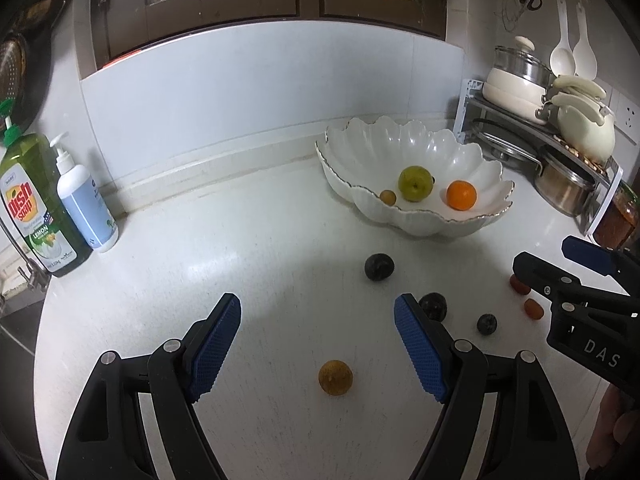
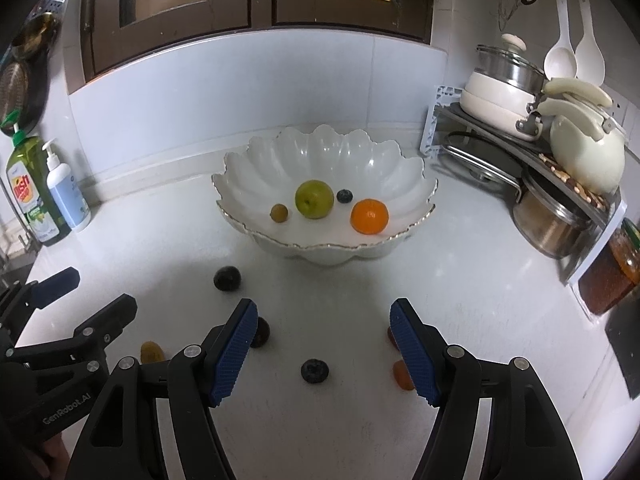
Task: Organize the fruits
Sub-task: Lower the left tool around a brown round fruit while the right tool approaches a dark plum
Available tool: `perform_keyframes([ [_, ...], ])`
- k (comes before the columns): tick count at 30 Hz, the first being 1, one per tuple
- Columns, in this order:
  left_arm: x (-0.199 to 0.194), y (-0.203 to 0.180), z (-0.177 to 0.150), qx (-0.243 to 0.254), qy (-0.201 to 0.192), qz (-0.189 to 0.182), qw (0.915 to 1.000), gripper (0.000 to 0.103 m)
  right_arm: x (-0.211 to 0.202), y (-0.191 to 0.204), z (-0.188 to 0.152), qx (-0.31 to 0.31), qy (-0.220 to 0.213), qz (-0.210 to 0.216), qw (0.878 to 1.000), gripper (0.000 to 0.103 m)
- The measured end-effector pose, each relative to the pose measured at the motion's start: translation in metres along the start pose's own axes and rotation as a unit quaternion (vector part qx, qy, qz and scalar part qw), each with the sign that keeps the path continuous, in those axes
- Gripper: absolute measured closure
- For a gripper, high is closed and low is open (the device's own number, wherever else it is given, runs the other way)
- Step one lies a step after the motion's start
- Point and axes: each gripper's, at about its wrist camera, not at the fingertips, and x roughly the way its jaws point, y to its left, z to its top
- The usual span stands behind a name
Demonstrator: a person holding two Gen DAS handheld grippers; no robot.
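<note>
At nine o'clock in the left wrist view, a green dish soap bottle (image 1: pixel 30 200) and a white pump bottle (image 1: pixel 82 204) are seen standing side by side on the white tabletop (image 1: pixel 240 240). The left gripper (image 1: pixel 318 312) is held with its jaws wide apart and nothing gripped; a small yellow-brown fruit (image 1: pixel 335 377) lies on the tabletop between them, untouched. Two dark plums are found at one o'clock of that fruit, one (image 1: pixel 379 266) farther off and one (image 1: pixel 433 304) partly hidden behind the right-hand jaw. A scalloped white bowl (image 1: pixel 472 160) is placed toward one o'clock, well apart from the loose fruit, and holds a small brown fruit (image 1: pixel 387 197), a green apple (image 1: pixel 416 183) and an orange (image 1: pixel 461 195).

In the right wrist view, the right gripper (image 2: pixel 322 312) is likewise held with its jaws apart and empty. A blueberry (image 2: pixel 315 370) rests on the tabletop between them, free of both pads. Two small red fruits (image 2: pixel 401 374) are partly covered by the right-hand jaw. A pot rack (image 2: pixel 532 140) stands at two o'clock.
</note>
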Motion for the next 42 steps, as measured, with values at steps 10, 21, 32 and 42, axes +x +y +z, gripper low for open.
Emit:
perform_keyframes([
  [10,0.010,-0.004,-0.015,0.007,0.005,-0.005,1.0000,0.024,0.006,-0.003,-0.018,0.017,0.011,-0.009,1.000,0.033],
  [21,0.020,-0.006,-0.030,0.015,0.017,-0.011,0.9997,0.030,0.014,-0.006,-0.036,0.018,0.026,-0.020,0.999,0.033],
  [32,0.031,-0.005,-0.042,0.017,0.034,-0.012,0.9992,0.036,0.028,-0.004,-0.048,0.013,0.041,-0.021,0.999,0.034],
  [42,0.040,-0.003,-0.047,0.015,0.049,-0.009,0.9987,0.045,0.041,0.003,-0.050,0.005,0.055,-0.015,0.998,0.040],
])
